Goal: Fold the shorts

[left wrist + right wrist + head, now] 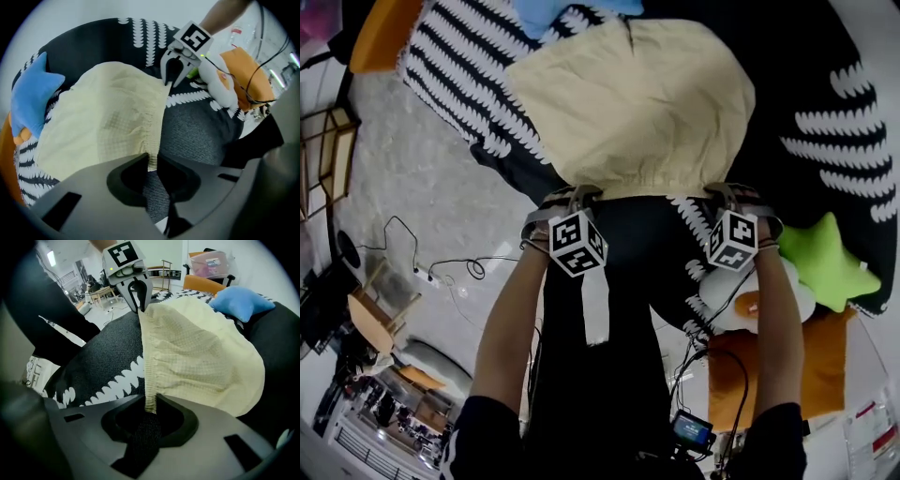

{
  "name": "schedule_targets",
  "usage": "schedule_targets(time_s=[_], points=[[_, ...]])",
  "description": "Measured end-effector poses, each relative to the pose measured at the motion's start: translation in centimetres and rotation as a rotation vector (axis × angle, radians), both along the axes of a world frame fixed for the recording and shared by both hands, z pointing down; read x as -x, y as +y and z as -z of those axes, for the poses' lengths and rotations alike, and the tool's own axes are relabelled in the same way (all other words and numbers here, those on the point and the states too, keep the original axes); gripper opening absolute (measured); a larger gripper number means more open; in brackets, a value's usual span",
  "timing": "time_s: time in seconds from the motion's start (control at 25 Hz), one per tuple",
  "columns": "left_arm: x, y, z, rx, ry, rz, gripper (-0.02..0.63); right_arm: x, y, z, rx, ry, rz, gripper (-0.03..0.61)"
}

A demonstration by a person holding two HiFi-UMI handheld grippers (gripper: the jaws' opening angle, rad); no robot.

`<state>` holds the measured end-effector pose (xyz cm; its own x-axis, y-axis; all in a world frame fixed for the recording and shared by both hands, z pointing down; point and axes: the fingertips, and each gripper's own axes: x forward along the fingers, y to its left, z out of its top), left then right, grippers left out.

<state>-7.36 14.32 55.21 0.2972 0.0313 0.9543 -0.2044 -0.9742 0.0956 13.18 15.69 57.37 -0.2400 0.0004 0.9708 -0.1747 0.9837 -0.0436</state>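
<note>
In the head view the shorts (633, 103) lie spread flat on a black blanket (825, 56) printed with white, saw-toothed stripes. They are pale yellow, of thin and faintly wrinkled cloth, with a gathered elastic waistband along the side nearest the person and the legs towards the blanket's far edge. The left gripper (578, 197) stands at the waistband's left corner and the right gripper (727, 192) at its right corner, both pointing steeply down, each with its marker cube uppermost. A blue cushion (548, 14) lies just past the legs, and a green star-shaped cushion (825, 262) sits by the blanket's right edge, next to a white plush (750, 300) with an orange spot. In the left gripper view the yellow cloth shows a fine waffle weave, and the waistband puckers into tight little pleats. The dark, curved jaws are drawn almost together and pinch the waistband's corner, above a dark grey, coarsely woven stretch of the blanket. The right gripper shows at the far end of the band, its tips on the other corner. In the right gripper view the jaws likewise stand narrow and clamp the end of the elastic band, which hangs between them as a small ribbed tab. The shorts billow softly beyond, and the left gripper bites the opposite corner.
</note>
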Motion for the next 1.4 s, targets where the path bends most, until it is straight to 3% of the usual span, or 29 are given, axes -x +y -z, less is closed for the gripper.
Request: schedule_targets(time_s=[0.12, 0.28, 0.6, 0.88, 1.0, 1.16, 1.4], points=[[-1.1, 2.3, 1.9, 0.045, 0.026, -0.059, 0.055, -1.2, 0.1, 1.2, 0.016, 0.027, 0.049, 0.087], [-3.1, 5.2, 3.6, 0.110, 0.043, -0.057, 0.052, -2.9, 1.9, 2.9, 0.048, 0.062, 0.104, 0.087], [-4.9, 12.5, 4.0, 0.328, 0.002, -0.185, 0.053, -5.0, 10.3, 2.9, 0.230, 0.143, 0.189, 0.087], [-4.1, 14.7, 1.6, 0.401, -0.040, -0.185, 0.054, -4.1, 12.3, 0.9, 0.285, 0.141, 0.095, 0.089], [-4.2, 15.5, 1.0, 0.429, -0.062, -0.187, 0.054, -4.3, 13.2, 0.5, 0.273, 0.129, 0.100, 0.089], [-4.3, 17.3, 1.0, 0.532, -0.075, -0.218, 0.053, -4.5, 14.1, 0.5, 0.309, 0.122, 0.127, 0.087], [-4.6, 19.2, -0.5, 0.478, -0.135, -0.208, 0.078, -4.7, 14.8, 0.4, 0.311, 0.120, 0.111, 0.102]])
